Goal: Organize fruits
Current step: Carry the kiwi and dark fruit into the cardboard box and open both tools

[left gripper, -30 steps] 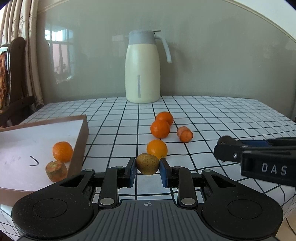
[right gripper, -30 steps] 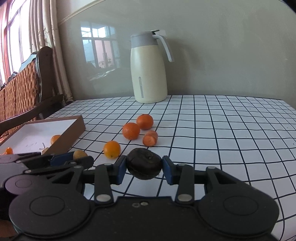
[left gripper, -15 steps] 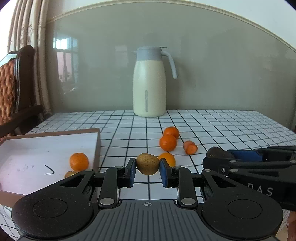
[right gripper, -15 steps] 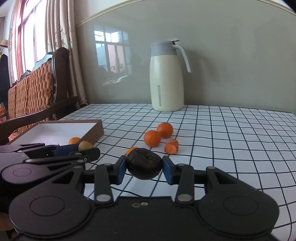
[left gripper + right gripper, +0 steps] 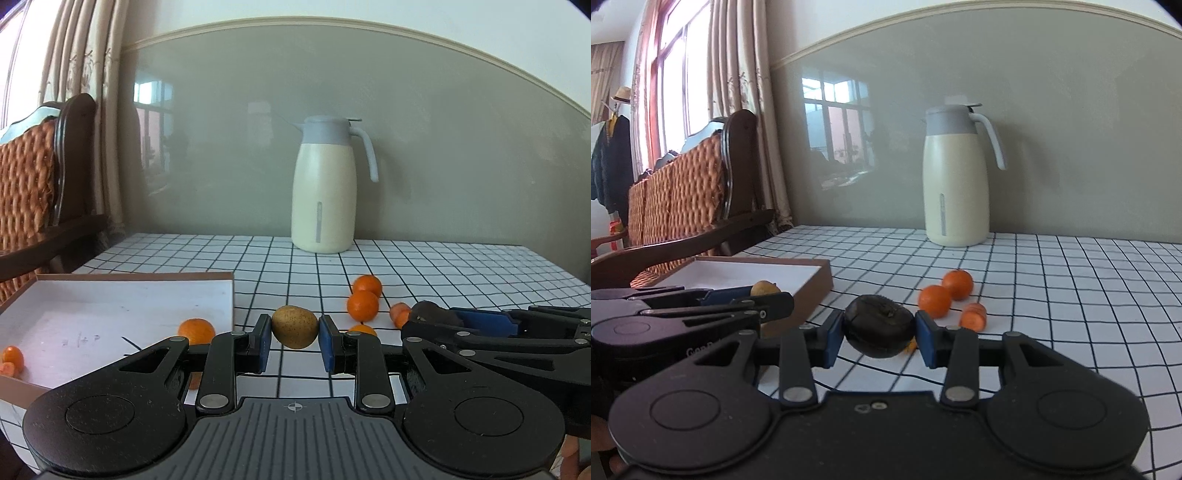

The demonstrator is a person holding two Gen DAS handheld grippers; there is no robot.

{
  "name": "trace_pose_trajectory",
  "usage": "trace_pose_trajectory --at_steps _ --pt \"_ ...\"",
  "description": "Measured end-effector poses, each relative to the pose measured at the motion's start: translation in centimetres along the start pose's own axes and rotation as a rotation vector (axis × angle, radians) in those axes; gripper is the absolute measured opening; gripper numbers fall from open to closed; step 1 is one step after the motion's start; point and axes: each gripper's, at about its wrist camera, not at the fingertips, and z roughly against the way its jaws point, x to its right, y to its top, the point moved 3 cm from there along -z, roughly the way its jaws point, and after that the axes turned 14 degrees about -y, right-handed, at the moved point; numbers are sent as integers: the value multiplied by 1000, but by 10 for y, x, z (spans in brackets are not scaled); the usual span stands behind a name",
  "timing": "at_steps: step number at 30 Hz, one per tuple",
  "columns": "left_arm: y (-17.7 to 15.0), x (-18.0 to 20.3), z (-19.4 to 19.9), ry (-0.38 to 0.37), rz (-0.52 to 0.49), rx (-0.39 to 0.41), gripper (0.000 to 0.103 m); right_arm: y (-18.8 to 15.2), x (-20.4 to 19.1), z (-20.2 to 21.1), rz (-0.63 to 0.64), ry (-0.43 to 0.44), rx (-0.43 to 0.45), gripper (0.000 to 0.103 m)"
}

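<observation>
Your left claw [image 5: 295, 341] is clamped tight on the speckled olive-brown oval fruit [image 5: 294, 326], lifted clear of the grid-patterned white counter [image 5: 461, 266], and your right claw [image 5: 879, 338] grips the dark, wrinkled round fruit [image 5: 879, 330] just as firmly, so both pads are loaded and nothing is slipping. Swing left toward the shallow brown-walled cardboard box with the white floor [image 5: 110, 306], carry each fruit over its wall and lower before letting go, keeping off the small orange tangerine [image 5: 196, 330] already inside. Leave the loose orange tangerines [image 5: 945, 291] and the cream jug with the grey lid [image 5: 325, 184] behind them for later.
</observation>
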Motion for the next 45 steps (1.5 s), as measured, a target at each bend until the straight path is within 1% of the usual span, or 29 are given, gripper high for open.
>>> trace_pose_trajectory --at_steps 8,19,33,39,45 --pt "1 -19 13 37 26 26 28 5 -15 -1 -6 36 33 33" --pt "3 -54 29 117 64 69 28 12 -47 -7 -12 87 64 33" --pt "4 -112 47 261 111 102 28 19 -88 -25 -31 143 68 33" --pt "2 -139 54 330 130 109 28 21 -106 -35 -52 160 59 33" --pt "-2 -168 60 396 162 109 28 21 -121 -47 -44 170 52 33"
